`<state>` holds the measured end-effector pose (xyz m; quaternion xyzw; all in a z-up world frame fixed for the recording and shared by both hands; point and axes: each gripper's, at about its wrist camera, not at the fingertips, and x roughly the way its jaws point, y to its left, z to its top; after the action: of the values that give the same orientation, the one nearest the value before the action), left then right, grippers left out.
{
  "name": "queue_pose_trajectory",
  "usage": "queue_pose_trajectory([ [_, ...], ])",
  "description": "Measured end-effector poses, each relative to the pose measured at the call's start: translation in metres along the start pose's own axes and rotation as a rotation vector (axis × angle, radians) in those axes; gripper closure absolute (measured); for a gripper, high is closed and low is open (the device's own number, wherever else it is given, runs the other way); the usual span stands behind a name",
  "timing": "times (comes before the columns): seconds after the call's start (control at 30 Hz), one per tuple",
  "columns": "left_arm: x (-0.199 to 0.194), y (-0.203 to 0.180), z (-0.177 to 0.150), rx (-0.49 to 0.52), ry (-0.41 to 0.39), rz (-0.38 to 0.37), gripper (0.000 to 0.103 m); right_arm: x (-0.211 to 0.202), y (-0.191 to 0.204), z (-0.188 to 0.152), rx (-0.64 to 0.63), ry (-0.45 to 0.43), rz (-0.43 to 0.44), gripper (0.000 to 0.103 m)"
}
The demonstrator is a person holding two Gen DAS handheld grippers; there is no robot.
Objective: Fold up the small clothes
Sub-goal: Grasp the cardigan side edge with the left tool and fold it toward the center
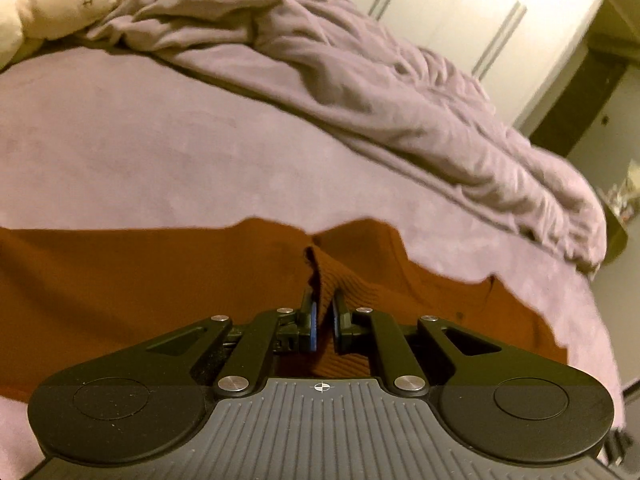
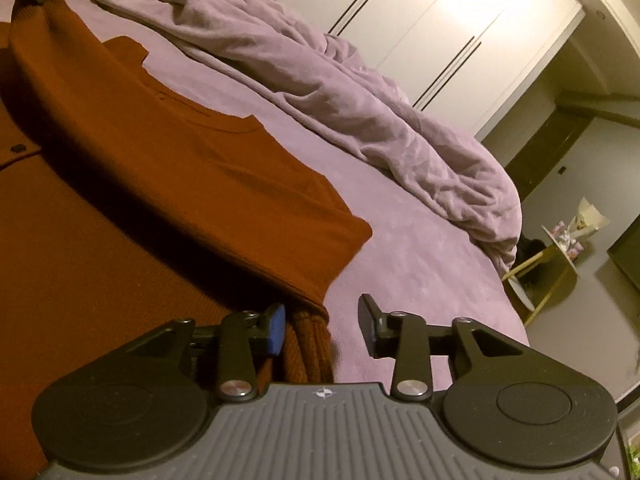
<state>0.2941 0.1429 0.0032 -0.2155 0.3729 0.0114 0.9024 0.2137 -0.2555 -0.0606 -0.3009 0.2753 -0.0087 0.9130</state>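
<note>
Lilac bedsheet [image 2: 420,272] carries a rust-orange ribbed knit garment [image 2: 192,160]; left gripper [image 1: 323,322] pinches its ribbed edge, right gripper [image 2: 324,328] gapes partway, cloth just inside its left pad.

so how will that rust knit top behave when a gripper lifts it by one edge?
Probably floppy: the rust knit top sags from the ribbed edge pinched in the left gripper. Likely not slippery, given its ribbed weave. Its folded layers beside the open right gripper may slide apart if dragged.
</note>
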Motion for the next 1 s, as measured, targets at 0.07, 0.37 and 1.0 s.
queue_pose_trajectory([
  [0.07, 0.004, -0.003, -0.007, 0.031, 0.012, 0.014, 0.094, -0.001, -0.001, 0.000, 0.013, -0.016, 0.015, 0.081],
  [0.37, 0.019, -0.012, -0.025, 0.109, 0.058, 0.049, 0.094, 0.015, -0.020, -0.006, 0.173, 0.078, 0.037, 0.084],
  [1.0, 0.007, -0.008, 0.005, 0.035, 0.066, -0.022, 0.091, -0.021, -0.010, 0.034, 0.183, -0.015, 0.209, 0.067],
])
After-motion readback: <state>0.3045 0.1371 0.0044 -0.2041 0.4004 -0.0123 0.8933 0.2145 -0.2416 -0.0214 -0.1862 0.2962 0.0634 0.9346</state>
